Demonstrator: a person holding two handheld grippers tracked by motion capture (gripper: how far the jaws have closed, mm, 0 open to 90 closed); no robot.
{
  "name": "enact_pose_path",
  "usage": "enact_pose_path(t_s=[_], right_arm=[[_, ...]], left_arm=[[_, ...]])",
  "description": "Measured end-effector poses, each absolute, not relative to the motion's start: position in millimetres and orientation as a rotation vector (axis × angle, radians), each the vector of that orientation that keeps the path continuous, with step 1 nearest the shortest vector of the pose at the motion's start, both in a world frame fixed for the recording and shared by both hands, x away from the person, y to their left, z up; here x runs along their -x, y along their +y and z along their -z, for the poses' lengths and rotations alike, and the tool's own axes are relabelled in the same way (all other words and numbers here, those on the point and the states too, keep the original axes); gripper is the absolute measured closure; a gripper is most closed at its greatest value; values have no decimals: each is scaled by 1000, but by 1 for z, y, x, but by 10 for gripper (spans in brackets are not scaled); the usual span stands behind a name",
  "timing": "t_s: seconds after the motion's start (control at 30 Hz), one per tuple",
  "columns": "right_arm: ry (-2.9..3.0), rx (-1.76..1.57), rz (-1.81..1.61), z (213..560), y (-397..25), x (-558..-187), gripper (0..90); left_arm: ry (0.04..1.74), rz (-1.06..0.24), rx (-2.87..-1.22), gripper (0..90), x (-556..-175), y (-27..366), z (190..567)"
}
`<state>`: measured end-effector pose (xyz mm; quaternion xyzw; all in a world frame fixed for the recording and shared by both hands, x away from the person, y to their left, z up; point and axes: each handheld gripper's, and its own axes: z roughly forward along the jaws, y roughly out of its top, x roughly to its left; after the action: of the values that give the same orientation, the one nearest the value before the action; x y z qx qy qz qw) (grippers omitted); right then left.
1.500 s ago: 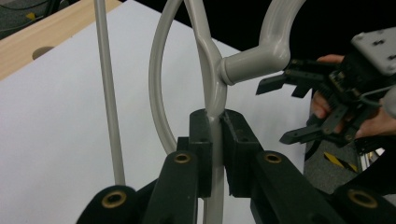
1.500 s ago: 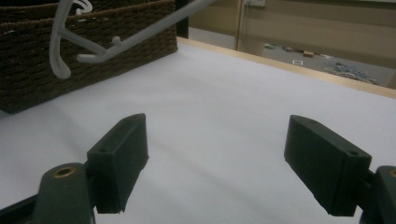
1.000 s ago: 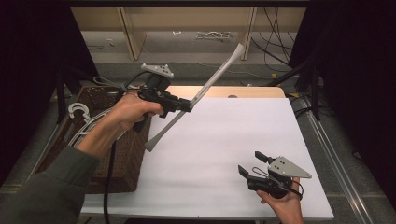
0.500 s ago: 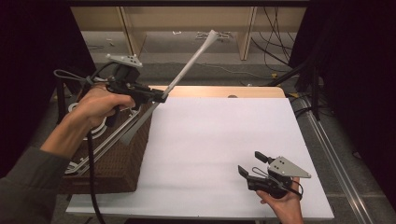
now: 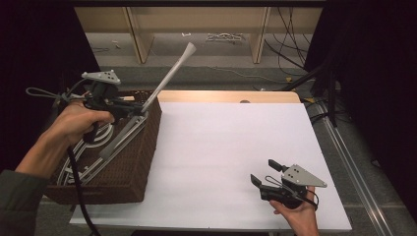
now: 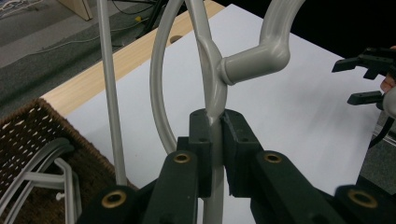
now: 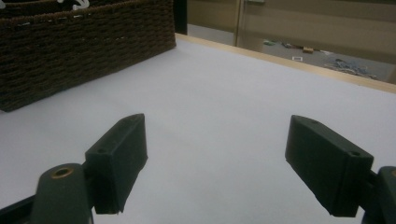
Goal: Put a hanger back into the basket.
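Observation:
A grey plastic hanger (image 5: 169,73) slants up out of the brown wicker basket (image 5: 133,162) at the table's left. My left gripper (image 5: 140,112) is shut on it above the basket's right rim. In the left gripper view the pads (image 6: 201,140) pinch the hanger (image 6: 212,84) just below its hook, with the basket (image 6: 28,126) at lower left. My right gripper (image 5: 264,172) rests open on the white table (image 5: 221,142) near the front right, held by a hand. Its jaws stand wide apart with nothing between them (image 7: 215,140), facing the basket (image 7: 70,46).
More grey hangers (image 5: 83,157) lie inside the basket, also seen in the left gripper view (image 6: 42,168). A wooden strip (image 5: 226,96) edges the table's far side. Shelf legs and cables (image 5: 295,54) stand on the floor beyond. The right gripper (image 6: 369,79) shows far off.
My left gripper has carried the hanger leftward from over the table to above the basket, and the hanger now stands steeper with its low end in the basket. The right gripper has stayed put.

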<state>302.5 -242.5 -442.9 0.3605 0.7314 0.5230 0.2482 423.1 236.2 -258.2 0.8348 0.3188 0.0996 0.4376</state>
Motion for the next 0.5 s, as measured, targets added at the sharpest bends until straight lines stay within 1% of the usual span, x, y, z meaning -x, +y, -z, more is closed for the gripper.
enact_pose_path(t_s=[0.5], right_arm=[[1996, -992, -1426, 443, -243, -302, 211]], left_arm=[[849, -252, -2068, 828, -419, 276, 292]])
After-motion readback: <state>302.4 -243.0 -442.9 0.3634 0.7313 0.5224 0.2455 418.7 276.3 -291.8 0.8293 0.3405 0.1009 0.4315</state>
